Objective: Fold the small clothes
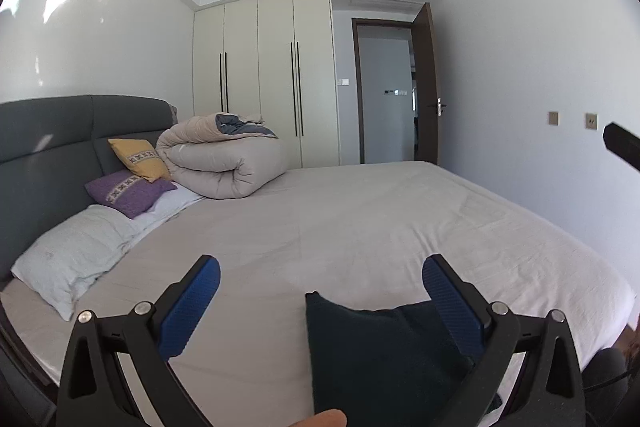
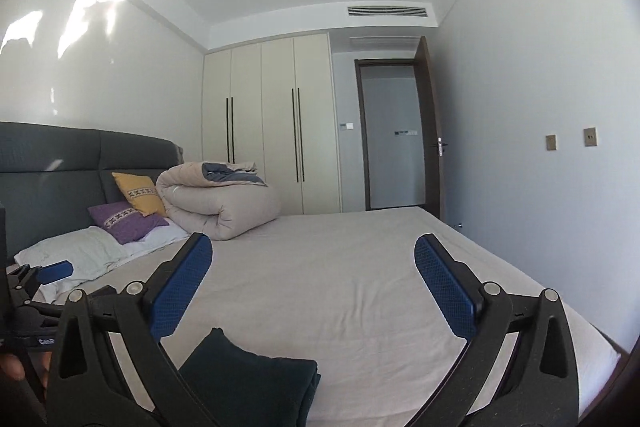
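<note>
- Left gripper [image 1: 320, 277]: fingers spread wide, holding nothing. The blue pads [image 1: 192, 307] carry a fine knurled texture; the arms are matte black with silver pivot pins.
- Right gripper [image 2: 313, 254]: fingers likewise spread wide, holding nothing.
- Task item: a dark teal garment [image 1: 384, 355], already folded into a compact stack, lies on the near edge of the bed sheet [image 1: 360, 227]. In the left wrist view it sits under the right-hand pad; in the right wrist view the garment [image 2: 248, 379] sits low and left, layered edges visible on its right side.
- Handling judgement: soft, light, limp cloth (probably a knit, though the weave is too dark to resolve). It should drape when lifted from one point; take hold at two corners of a layered edge, pinching all layers together.
- Surface: the sheet is pale, matte and lightly creased, so the garment is likely to slide little on it.
- Background: rolled beige duvet [image 1: 224, 167], purple cushion [image 1: 128, 191], yellow cushion [image 1: 140, 159], well apart from the garment.
</note>
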Demonstrator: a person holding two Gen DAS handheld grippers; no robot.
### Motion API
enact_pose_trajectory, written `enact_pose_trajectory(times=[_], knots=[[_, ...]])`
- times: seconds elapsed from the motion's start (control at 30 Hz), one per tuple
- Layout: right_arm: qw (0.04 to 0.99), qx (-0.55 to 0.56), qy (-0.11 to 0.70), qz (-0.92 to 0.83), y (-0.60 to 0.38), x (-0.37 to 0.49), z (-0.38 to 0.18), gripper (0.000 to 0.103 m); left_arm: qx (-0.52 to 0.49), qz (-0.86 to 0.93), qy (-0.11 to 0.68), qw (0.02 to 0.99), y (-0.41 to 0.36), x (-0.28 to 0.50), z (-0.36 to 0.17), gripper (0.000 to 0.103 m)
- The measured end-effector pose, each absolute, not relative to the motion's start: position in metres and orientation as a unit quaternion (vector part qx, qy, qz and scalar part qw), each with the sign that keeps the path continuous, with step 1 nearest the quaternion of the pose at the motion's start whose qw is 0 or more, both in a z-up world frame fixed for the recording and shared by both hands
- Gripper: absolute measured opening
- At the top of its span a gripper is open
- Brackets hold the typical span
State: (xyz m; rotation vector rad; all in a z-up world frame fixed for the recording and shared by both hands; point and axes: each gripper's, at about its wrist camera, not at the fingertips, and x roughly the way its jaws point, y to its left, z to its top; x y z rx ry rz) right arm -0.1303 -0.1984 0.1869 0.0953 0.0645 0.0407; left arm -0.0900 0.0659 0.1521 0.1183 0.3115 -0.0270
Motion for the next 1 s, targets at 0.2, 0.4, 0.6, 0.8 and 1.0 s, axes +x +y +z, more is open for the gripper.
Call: enact_pose_trajectory(times=[0.2,0.4,0.6,0.8,1.0], knots=[[0.989,0.055,0.134,0.042,-0.181,-0.114,0.164,0.103,0.041,0.001,0.231,0.972,0.072,-0.067,0.124,0.103],[0.96,0.083,0.266,0.001,-0.187,-0.07,0.105,0.103,0.04,0.014,0.323,0.945,0.071,-0.046,0.078,0.103],[0.939,0.071,0.335,-0.013,-0.183,-0.058,0.056,0.103,0.041,0.003,0.38,0.924,0.063,-0.04,0.04,0.103],[0.914,0.089,0.395,-0.01,-0.173,-0.048,0.003,0.103,0.026,0.001,0.409,0.912,0.07,-0.033,0.028,0.103],[0.904,0.094,0.416,-0.008,-0.165,-0.048,-0.015,0.103,0.024,0.001,0.416,0.909,0.071,-0.033,0.024,0.103]])
